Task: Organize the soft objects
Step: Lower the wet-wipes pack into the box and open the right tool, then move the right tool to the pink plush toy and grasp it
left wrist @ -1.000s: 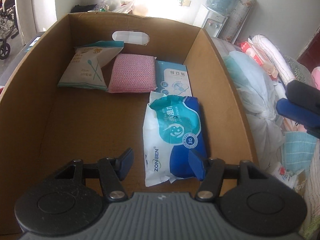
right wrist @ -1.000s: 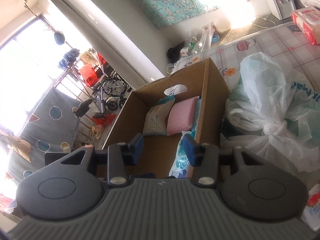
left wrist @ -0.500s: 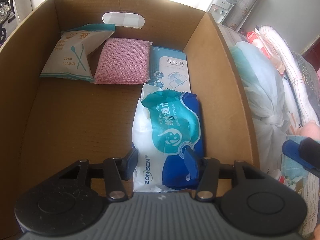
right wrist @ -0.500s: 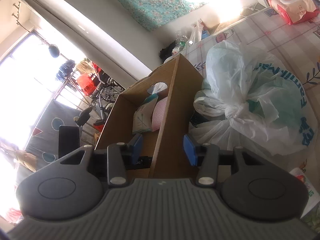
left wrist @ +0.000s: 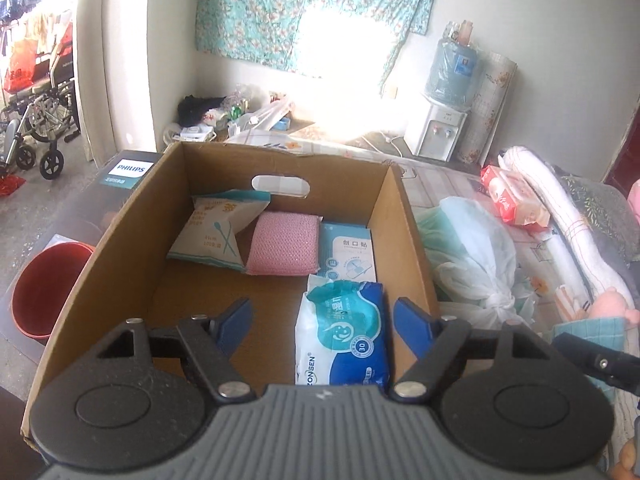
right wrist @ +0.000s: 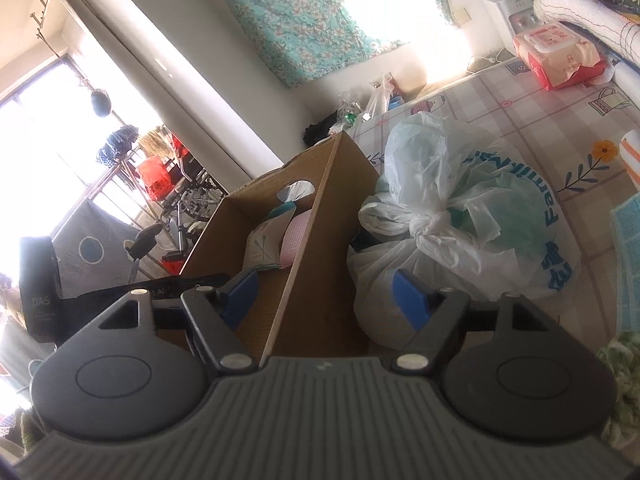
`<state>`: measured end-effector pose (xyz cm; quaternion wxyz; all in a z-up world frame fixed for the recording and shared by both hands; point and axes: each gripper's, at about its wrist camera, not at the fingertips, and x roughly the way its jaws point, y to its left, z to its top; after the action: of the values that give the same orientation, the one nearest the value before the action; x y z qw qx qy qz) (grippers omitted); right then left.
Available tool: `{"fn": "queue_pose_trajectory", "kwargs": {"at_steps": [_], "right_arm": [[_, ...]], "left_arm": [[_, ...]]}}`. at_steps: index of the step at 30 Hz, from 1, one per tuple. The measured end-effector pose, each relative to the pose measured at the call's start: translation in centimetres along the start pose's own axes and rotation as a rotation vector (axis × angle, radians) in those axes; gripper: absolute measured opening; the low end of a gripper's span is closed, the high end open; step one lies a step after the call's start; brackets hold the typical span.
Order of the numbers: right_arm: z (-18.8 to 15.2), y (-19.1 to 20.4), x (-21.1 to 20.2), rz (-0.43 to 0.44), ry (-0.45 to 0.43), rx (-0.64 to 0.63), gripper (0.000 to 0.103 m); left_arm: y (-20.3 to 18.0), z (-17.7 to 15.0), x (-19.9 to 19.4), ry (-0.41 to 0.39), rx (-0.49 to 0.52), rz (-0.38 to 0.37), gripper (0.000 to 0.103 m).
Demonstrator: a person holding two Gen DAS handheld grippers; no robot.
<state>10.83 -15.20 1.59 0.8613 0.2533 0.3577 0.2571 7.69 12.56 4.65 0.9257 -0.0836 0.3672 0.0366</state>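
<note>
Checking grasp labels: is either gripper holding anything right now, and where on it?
Nothing held. Left gripper has just opened, jaws clear above the blue-and-white wet-wipes pack lying in the cardboard box. Right gripper also just opened, empty.

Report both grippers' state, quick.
Left gripper: open, jaws just widened, holding nothing; the wet wipes pack lies in the box below.
Right gripper: open, jaws just widened, empty.
</note>
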Motion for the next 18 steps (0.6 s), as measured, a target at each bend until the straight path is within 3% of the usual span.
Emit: {"fn": "queue_pose_trajectory", "kwargs": {"at_steps": [9,18], "right_arm": [[-1.1,-1.2,-5.2,-0.088,-0.095,-0.026,0.080],[2.2,-7.1,-12.8,-0.241,-0.263,0.024,0.082]], "left_arm": [[-6.2,-1.0,-3.6,-0.112,0.111,-0.140,0.079],[-17.1,-2.3,0.0,-0.102,0.316,-0.354,0.080]]}}
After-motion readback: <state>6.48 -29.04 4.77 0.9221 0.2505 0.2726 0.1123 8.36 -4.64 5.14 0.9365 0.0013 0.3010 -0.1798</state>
